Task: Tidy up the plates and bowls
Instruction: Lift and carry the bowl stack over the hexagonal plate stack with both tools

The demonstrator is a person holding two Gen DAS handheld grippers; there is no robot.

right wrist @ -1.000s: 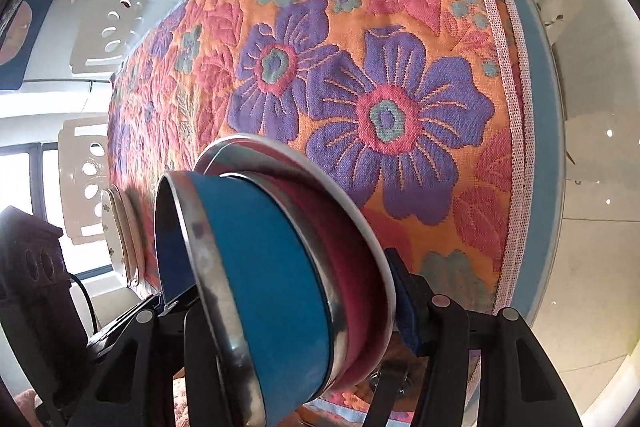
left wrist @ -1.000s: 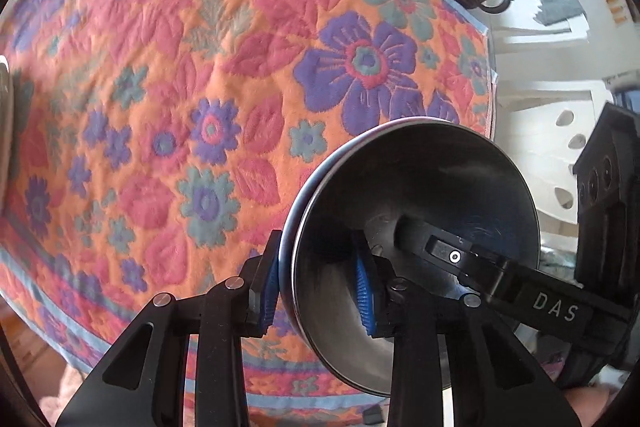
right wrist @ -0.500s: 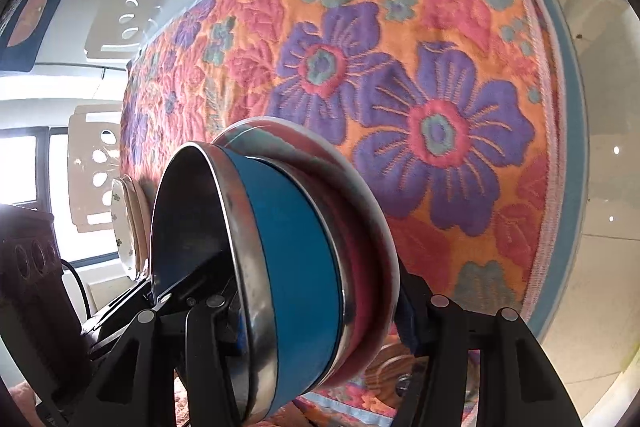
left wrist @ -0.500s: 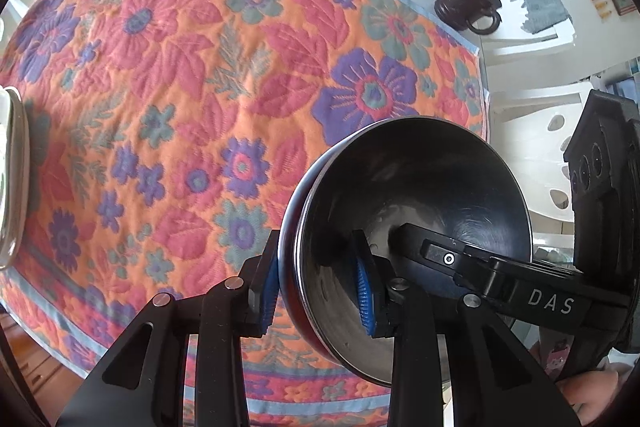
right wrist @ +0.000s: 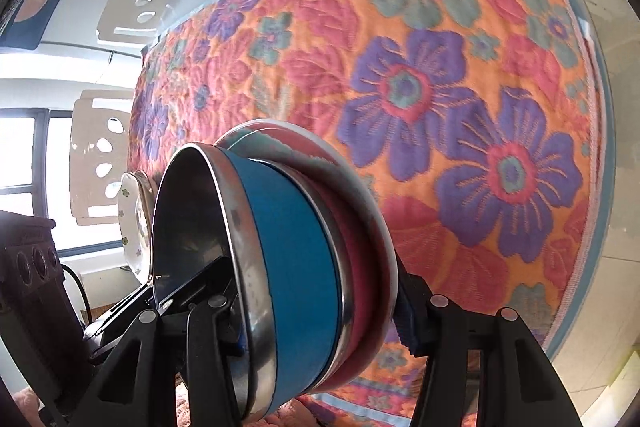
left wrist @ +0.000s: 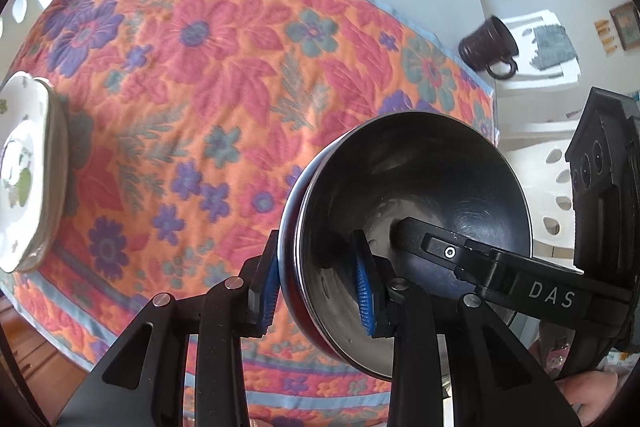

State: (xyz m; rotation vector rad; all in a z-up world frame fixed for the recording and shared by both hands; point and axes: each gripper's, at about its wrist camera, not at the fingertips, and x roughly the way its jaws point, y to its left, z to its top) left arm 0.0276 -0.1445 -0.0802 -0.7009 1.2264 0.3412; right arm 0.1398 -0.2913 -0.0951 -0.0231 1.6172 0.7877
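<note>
Plates, white with green print, lie stacked at the cloth's left edge. Left gripper is clamped on the rim of the bowl stack, one blue pad outside, one inside the steel bowl; the stack is tilted, held clear above the cloth. Mug stands beyond the cloth's far corner. Right gripper grips the same stack across its whole thickness: steel-rimmed blue bowl, red bowl, white plate.

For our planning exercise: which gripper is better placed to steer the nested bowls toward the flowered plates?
Probably left: the left gripper clamps the nested bowls on the side facing the flowered plates; the right gripper grips opposite.
</note>
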